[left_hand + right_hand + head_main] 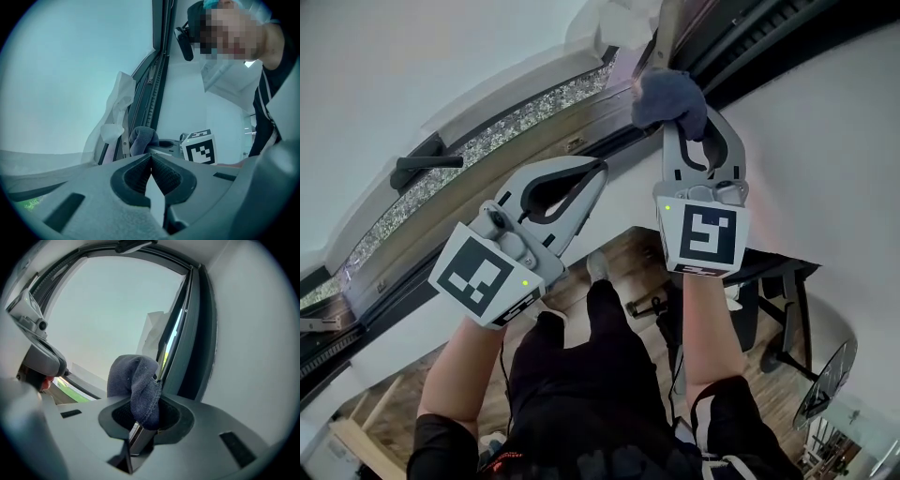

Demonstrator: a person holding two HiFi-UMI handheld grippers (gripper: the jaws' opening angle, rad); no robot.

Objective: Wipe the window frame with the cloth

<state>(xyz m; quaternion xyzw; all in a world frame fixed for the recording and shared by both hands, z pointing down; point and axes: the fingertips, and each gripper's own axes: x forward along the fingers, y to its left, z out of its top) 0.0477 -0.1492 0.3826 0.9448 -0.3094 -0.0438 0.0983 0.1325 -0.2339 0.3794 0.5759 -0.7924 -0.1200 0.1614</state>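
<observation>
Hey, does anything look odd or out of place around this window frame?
A crumpled white sheet hangs bunched against the window frame, just beyond the cloth held by the right gripper. It looks like loose leftover wrapping. Nothing else stands out.

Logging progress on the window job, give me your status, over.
Right tongs shut on cloth. Left tongs shut, empty. Cloth up at window frame. White plastic sheet bunched by the frame beyond it.
</observation>
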